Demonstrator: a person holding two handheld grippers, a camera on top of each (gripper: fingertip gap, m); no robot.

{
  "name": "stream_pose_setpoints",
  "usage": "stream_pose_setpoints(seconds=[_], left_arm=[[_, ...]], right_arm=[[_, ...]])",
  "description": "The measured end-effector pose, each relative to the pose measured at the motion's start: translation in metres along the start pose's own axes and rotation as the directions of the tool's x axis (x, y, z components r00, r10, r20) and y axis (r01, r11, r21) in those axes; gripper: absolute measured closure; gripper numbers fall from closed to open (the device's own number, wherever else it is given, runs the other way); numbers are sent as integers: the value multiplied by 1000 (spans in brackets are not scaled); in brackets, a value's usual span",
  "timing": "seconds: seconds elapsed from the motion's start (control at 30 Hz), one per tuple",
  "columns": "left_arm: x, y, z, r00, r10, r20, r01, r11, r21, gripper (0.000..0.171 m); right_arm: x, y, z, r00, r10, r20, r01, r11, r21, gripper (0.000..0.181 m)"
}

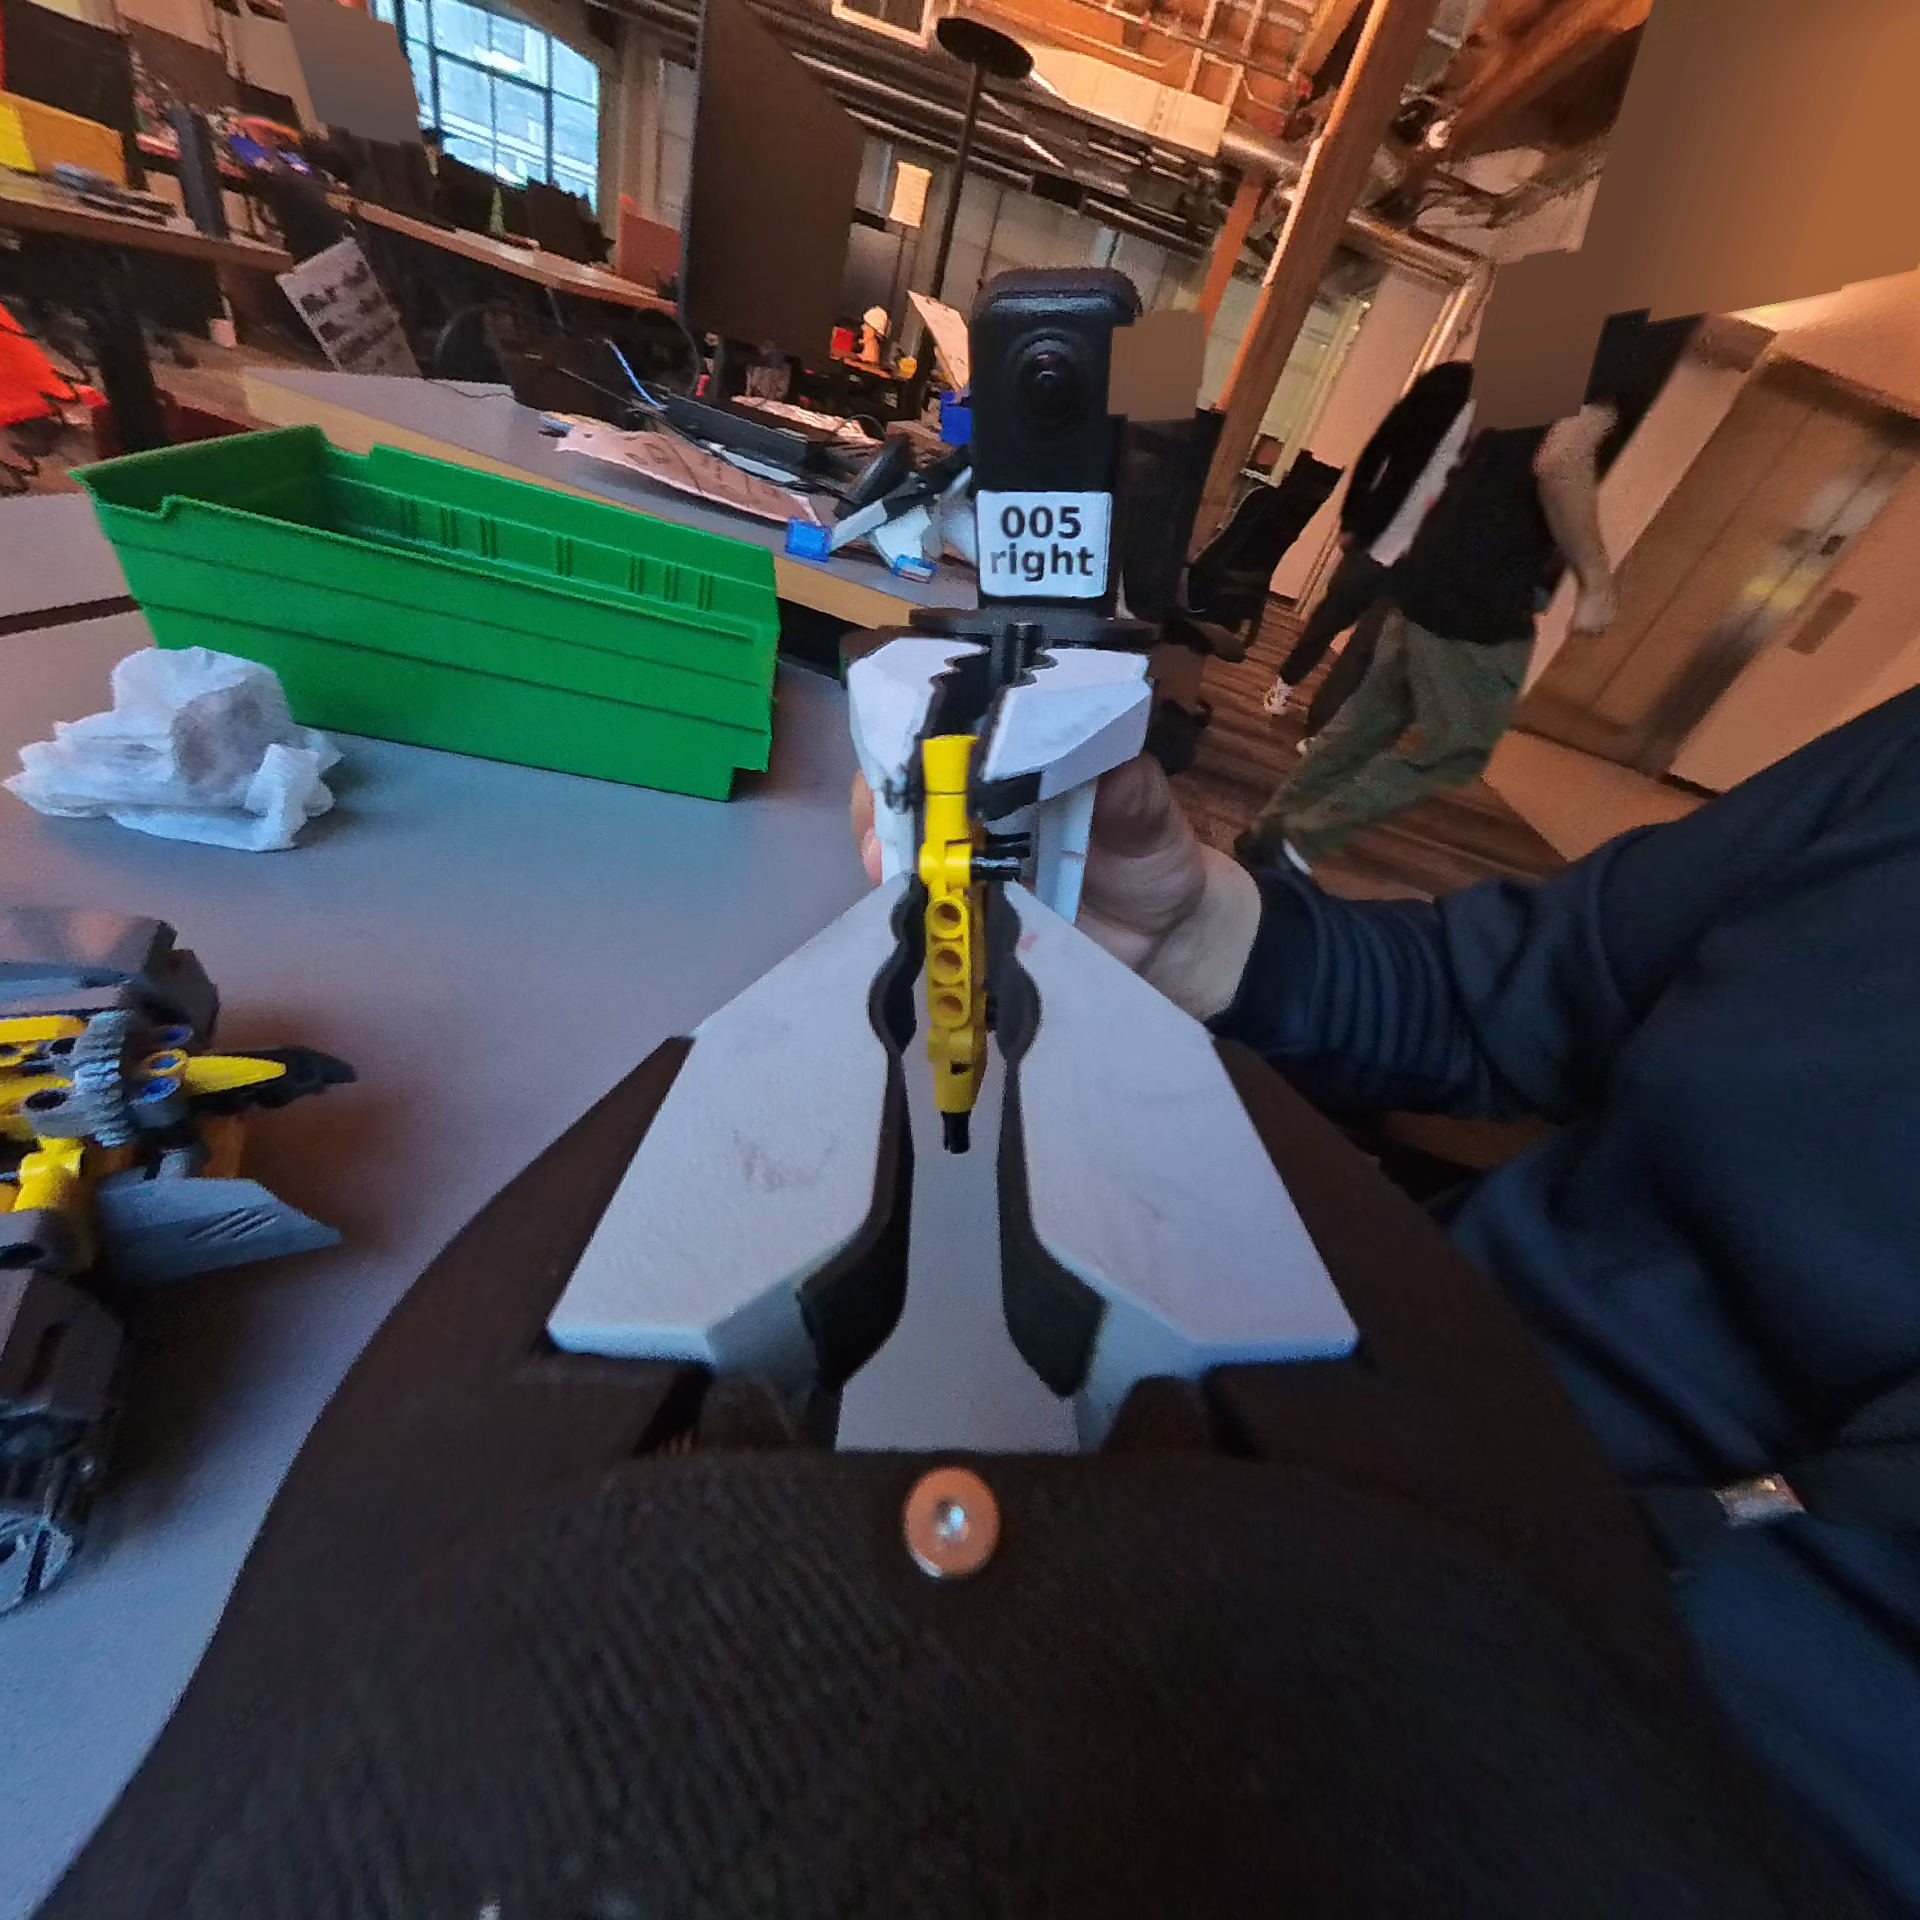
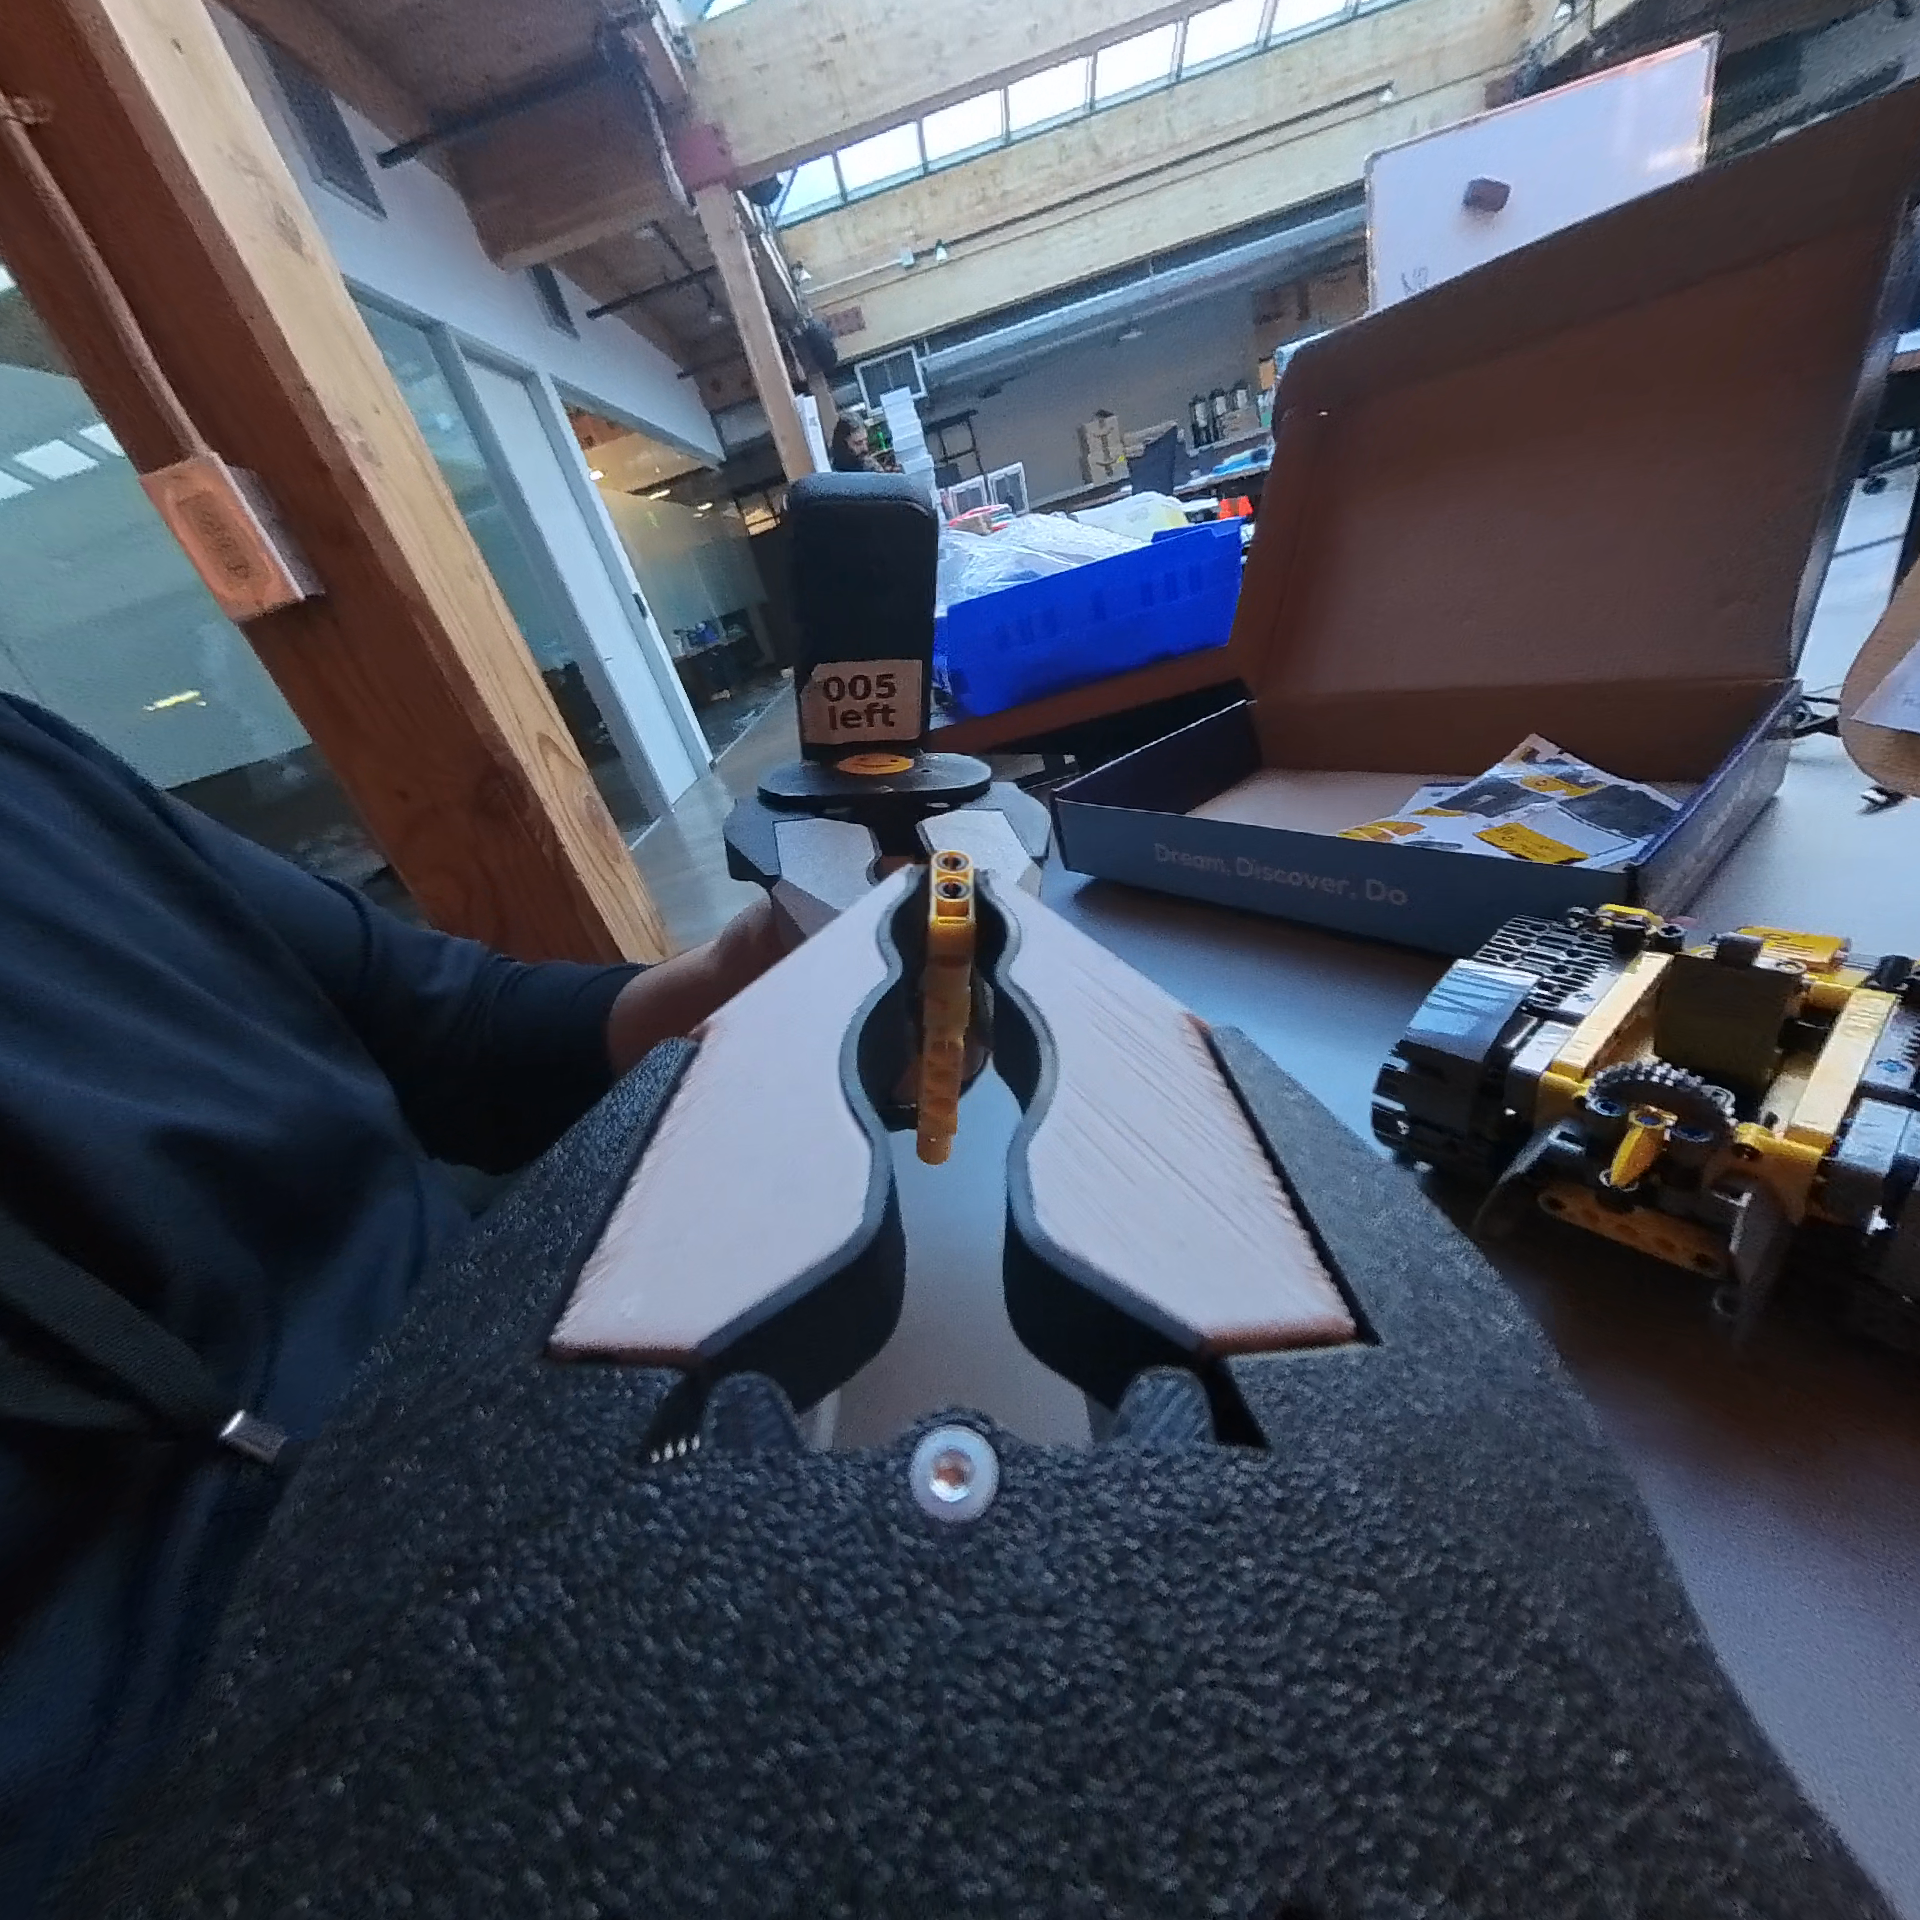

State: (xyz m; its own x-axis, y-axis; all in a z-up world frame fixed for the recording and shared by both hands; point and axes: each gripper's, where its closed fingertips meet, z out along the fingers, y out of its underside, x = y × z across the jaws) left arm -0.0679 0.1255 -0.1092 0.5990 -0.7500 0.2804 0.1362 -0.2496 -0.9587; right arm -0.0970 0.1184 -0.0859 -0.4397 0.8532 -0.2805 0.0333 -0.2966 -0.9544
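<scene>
A thin yellow brick beam (image 1: pixel 948 966) with round holes and black pins is held in the air between the two grippers, which face each other tip to tip. My left gripper (image 1: pixel 956 904) is shut on its near end. My right gripper (image 1: pixel 977 821), held in a hand, is shut on its far end. In the right wrist view the right gripper (image 2: pixel 948 883) clamps the yellow beam (image 2: pixel 943 1039), and the left gripper (image 2: pixel 902 847) sits just behind it. A yellow, grey and black brick vehicle (image 1: pixel 94 1101) lies on the grey table (image 1: pixel 520 935); it also shows in the right wrist view (image 2: pixel 1662 1101).
A green bin (image 1: pixel 468 634) and crumpled white wrap (image 1: pixel 177 748) sit on the table's far left. An open cardboard box (image 2: pixel 1455 727) with booklets and a blue bin (image 2: pixel 1091 613) stand behind the vehicle. A person (image 1: pixel 1434 582) walks in the background. A wooden post (image 2: pixel 343 520) stands nearby. My two grippers' fingertips are within a few centimetres of each other.
</scene>
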Motion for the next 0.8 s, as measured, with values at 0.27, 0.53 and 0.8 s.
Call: stream_pose_setpoints(seconds=[0.27,0.53,0.8], left_arm=[[-9,-3,-4,998,-42,40,40,998,49,167],[-13,-4,-4,996,-69,58,65,996,68,167],[-16,2,-2,995,-42,88,39,999,32,167]], right_arm=[[9,-2,3,1000,-9,-1,9,1000,-1,171],[13,-9,3,1000,19,8,-19,999,32,170],[14,-4,5,1000,7,26,-6,1000,-21,174]])
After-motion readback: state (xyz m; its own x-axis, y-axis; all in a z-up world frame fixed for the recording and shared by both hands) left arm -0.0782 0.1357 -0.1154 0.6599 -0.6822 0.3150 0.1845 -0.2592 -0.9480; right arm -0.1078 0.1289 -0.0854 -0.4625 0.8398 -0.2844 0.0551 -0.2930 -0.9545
